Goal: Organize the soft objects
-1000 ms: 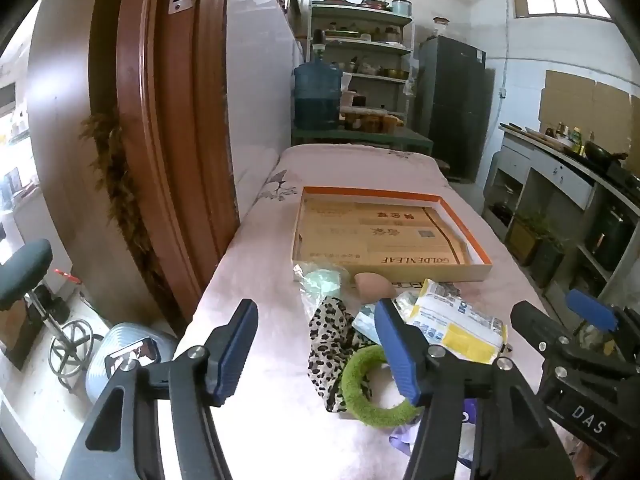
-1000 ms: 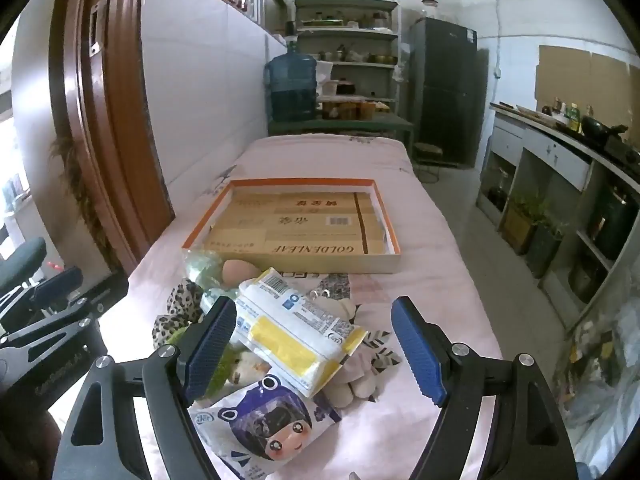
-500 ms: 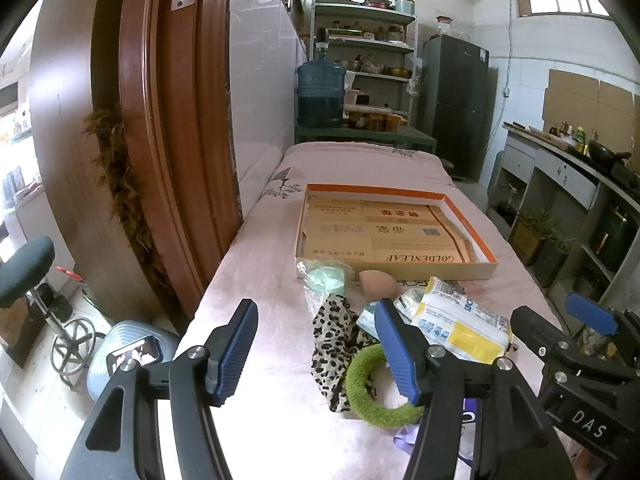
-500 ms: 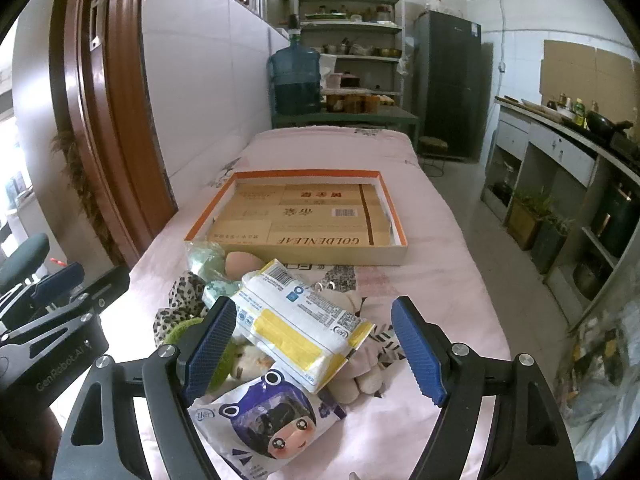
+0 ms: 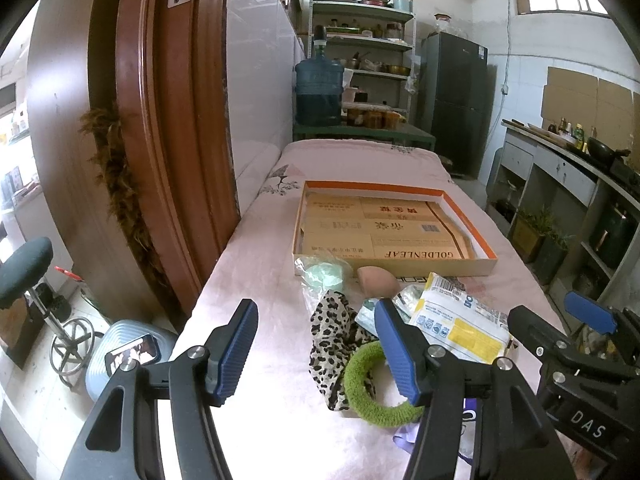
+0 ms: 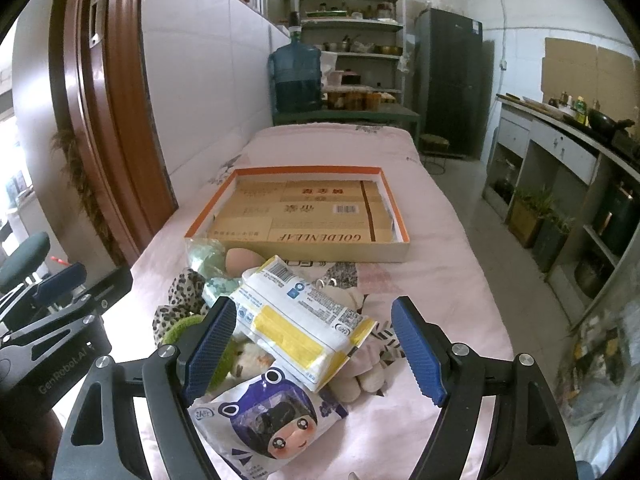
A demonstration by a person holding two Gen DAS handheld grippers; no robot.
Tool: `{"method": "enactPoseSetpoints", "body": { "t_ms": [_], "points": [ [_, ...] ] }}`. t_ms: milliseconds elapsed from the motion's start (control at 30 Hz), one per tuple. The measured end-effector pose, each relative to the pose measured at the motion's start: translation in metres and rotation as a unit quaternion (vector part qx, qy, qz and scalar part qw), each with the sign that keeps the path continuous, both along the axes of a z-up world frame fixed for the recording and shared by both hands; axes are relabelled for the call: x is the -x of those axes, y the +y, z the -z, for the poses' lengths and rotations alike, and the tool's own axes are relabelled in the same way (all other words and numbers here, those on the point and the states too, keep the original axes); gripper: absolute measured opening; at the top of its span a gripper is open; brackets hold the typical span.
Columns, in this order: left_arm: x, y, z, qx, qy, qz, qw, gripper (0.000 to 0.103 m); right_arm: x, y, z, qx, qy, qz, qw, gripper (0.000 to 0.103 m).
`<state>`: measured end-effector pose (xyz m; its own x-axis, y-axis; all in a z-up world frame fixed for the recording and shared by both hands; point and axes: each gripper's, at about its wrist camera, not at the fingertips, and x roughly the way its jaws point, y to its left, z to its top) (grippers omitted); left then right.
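Both the left gripper (image 5: 316,344) and the right gripper (image 6: 312,348) hover with jaws apart, holding nothing. The soft objects lie heaped on the pink bench (image 6: 432,280): a white-and-yellow packet (image 6: 300,320) on top, a green ring (image 5: 372,392) at 9 o'clock of it, the open cardboard box (image 6: 304,216) at 12 o'clock.

A lived-in home kitchen and storeroom.

Ahead of the tongs stand open shelves (image 6: 352,20) of pots and jars, a water jug (image 6: 296,76) and a dark fridge (image 6: 454,80); to their right, a counter (image 6: 560,136) with a wok (image 6: 606,120) and bottles; to their left, a wooden door (image 5: 160,128).
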<state>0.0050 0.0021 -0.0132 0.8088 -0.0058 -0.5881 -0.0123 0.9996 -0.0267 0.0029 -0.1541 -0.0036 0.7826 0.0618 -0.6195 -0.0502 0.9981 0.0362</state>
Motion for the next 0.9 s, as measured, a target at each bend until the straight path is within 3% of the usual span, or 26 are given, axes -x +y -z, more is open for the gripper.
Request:
{"method": "enactPoseSetpoints", "body": {
  "t_ms": [900],
  "points": [
    [-0.0008,-0.0024,0.0051,-0.001,0.005,0.004,1.0000,0.061,-0.0003,0.0010,0.0047,-0.001,0.007,-0.004,1.000,0.081]
  ]
}}
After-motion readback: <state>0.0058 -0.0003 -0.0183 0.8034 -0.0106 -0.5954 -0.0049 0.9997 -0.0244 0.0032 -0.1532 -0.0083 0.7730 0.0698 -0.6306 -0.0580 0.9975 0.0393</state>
